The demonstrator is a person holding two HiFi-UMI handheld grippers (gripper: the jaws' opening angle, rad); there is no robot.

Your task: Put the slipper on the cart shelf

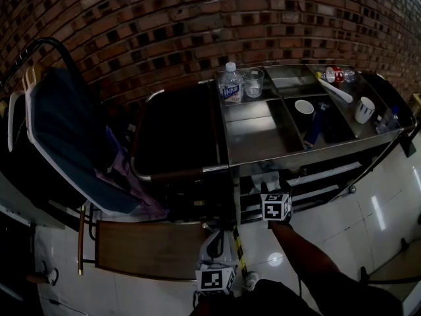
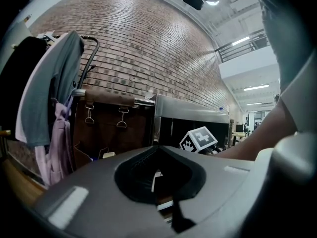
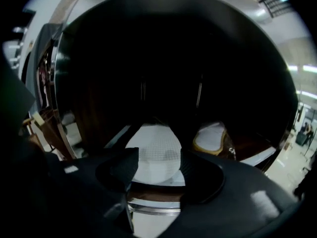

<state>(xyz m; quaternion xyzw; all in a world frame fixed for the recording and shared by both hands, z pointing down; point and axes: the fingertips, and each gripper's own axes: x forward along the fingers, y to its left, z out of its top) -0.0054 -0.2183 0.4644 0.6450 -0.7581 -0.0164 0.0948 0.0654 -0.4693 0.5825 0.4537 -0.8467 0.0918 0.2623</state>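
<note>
Left gripper point(image 2: 158, 182): jaws pressed together, held low in front of the cart point(image 2: 193, 118). Right gripper point(image 3: 157, 165): jaws spread, one either side of a white slipper point(image 3: 156, 148) lying at the front edge of the lower shelf point(image 3: 154, 192); contact unclear. Second slipper point(image 3: 210, 137) just beside it, to the right.

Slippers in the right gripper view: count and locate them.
2. One white slipper lies just beyond the open tongs; a yellow-edged one lies to its right. Darkness may hide more.
</note>
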